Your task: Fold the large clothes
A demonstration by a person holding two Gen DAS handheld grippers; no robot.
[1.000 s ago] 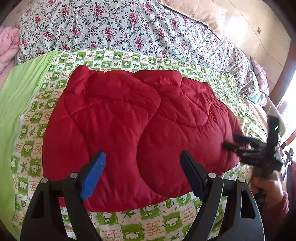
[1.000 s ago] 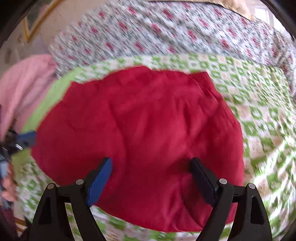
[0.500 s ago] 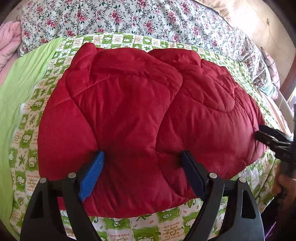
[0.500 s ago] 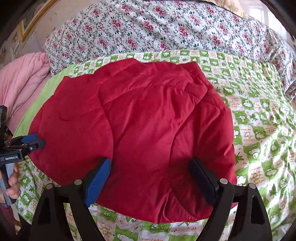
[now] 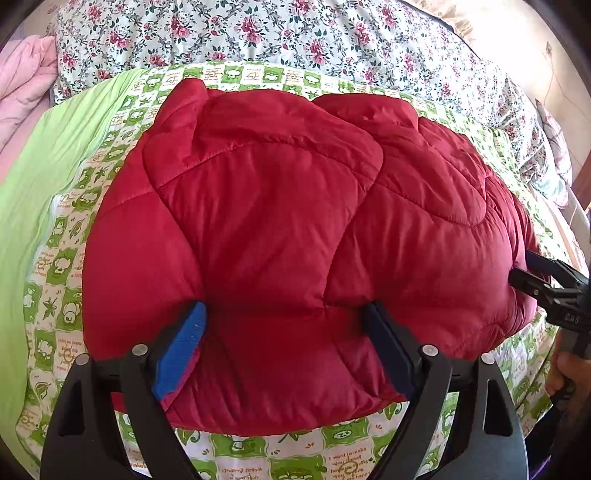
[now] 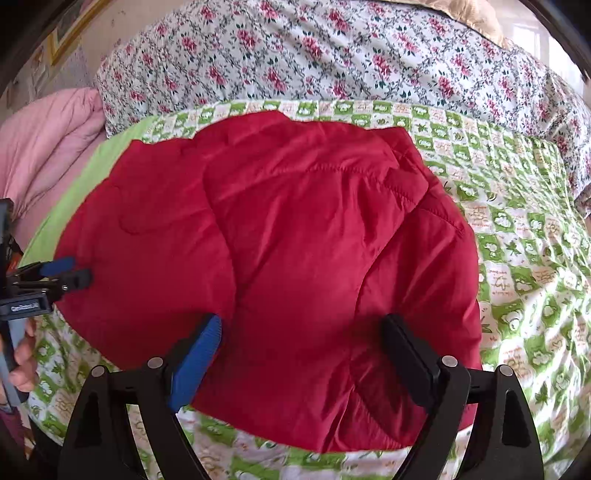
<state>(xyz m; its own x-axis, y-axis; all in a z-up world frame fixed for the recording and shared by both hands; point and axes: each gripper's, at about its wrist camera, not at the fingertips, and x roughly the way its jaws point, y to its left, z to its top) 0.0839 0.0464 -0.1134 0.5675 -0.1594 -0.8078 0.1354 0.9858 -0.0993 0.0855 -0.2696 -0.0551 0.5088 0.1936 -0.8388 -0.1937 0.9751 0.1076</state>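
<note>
A red quilted jacket (image 5: 277,206) lies folded into a puffy bundle on a green-and-white patterned sheet (image 5: 55,314). My left gripper (image 5: 282,308) points down onto its near left part. The jaws are opening wide, both fingertips sunk into the padding with a bulge of jacket between them, and the pads do not clamp it. In the right wrist view the left gripper (image 6: 70,273) touches the jacket's (image 6: 295,221) left edge. My right gripper (image 6: 302,319) presses into the near right part in the same way, jaws opening. It also shows as the right gripper (image 5: 524,273) at the jacket's right edge.
A floral quilt (image 5: 258,33) is heaped along the far side of the bed. At the far left lies a pink blanket (image 6: 48,147), and a plain lime sheet (image 5: 44,155) borders the patterned one. A hand (image 6: 22,354) holds the left gripper's handle.
The left gripper has sunk onto the jacket, which now fills more of its view, and its fingertips dent the padding. The right gripper's tips have come up against the jacket's right edge.
</note>
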